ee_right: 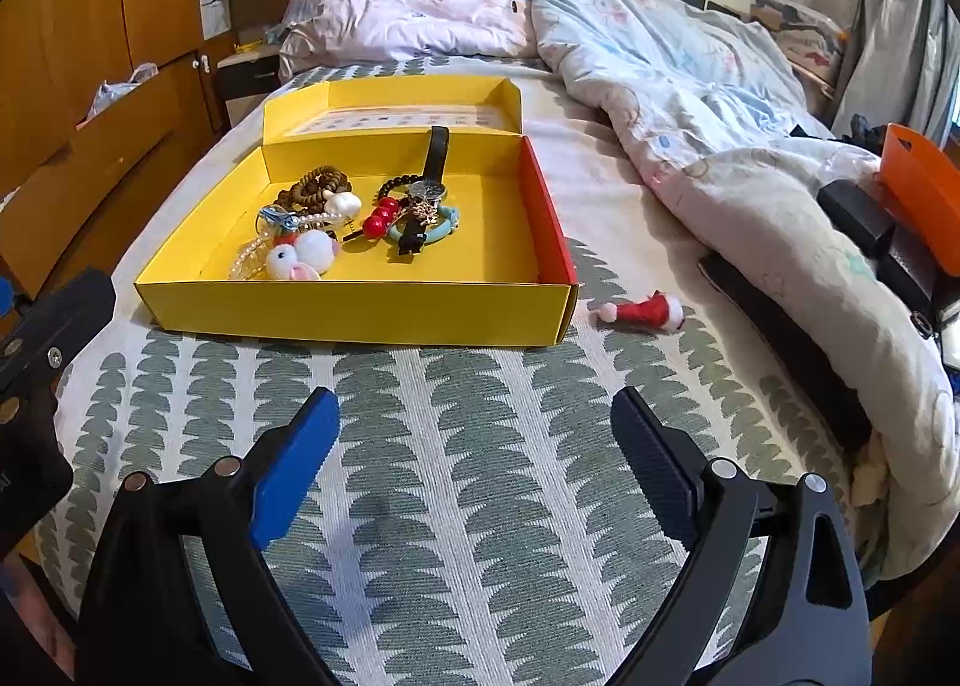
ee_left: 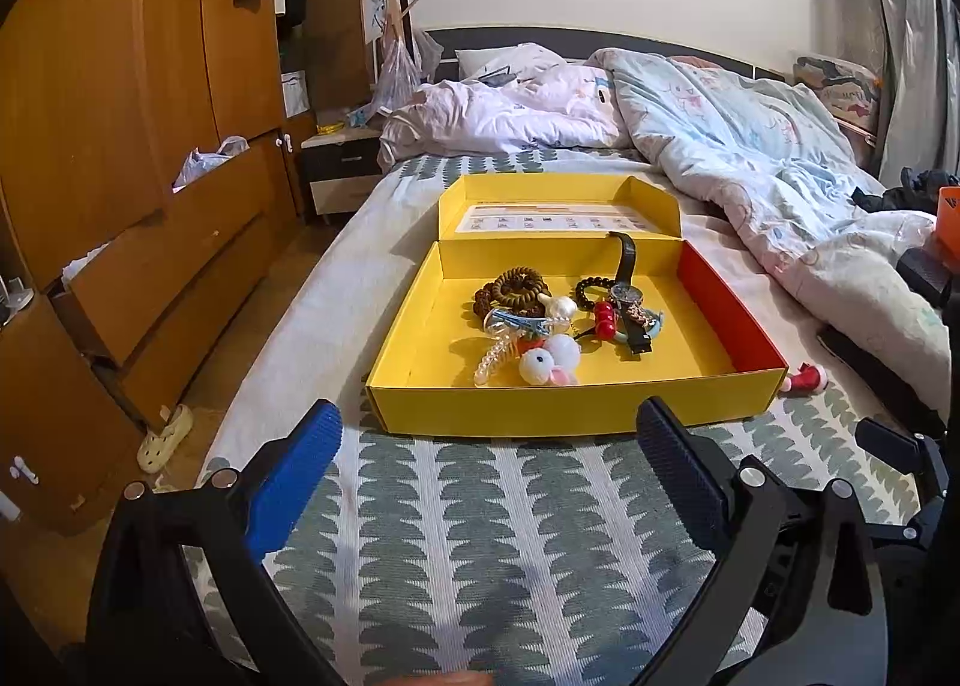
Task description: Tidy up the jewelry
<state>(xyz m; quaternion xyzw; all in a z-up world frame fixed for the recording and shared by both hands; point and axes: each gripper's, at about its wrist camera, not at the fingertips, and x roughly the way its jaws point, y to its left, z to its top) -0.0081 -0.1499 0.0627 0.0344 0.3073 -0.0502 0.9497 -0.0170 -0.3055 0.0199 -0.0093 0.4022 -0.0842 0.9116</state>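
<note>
Hovering over the bed point(ee_left: 480, 536) with both grippers, nothing held. My left gripper point(ee_left: 489, 428) has its fingers spread wide, blue pad point(ee_left: 294, 476) on one side, black pad on the other, bare patterned sheet between them. My right gripper point(ee_right: 474, 416) is the same: fingers spread wide apart, empty, above the green-and-white sheet.

Yellow box point(ee_left: 540, 413) sits open on the bed just ahead of both grippers, lid flap standing up at the back, one inner wall red. Jewelry is piled in the middle of the box floor, touching and overlapping: brown wooden bead bracelet point(ee_left: 517, 285) toward the back left, black bead bracelet point(ee_left: 591, 290) beside it, wristwatch point(ee_right: 433, 188) with its black strap leaning up against the back wall, red beads point(ee_right: 381, 218) in front of the black beads, turquoise ring-shaped piece point(ee_right: 447, 224) under the watch strap, pearl strand point(ee_right: 252, 254) at front left, white fluffy pom-pom piece point(ee_right: 306, 254) at the front of the pile.

Small red Santa-hat piece point(ee_right: 645, 311) lies on the sheet outside the box, just off its front right corner, not touching.

Rumpled duvet point(ee_right: 690, 104) covers the far and right side of the bed. Wooden wardrobe point(ee_left: 120, 146) stands left of the bed. Orange item point(ee_right: 918, 188) at the right edge.
</note>
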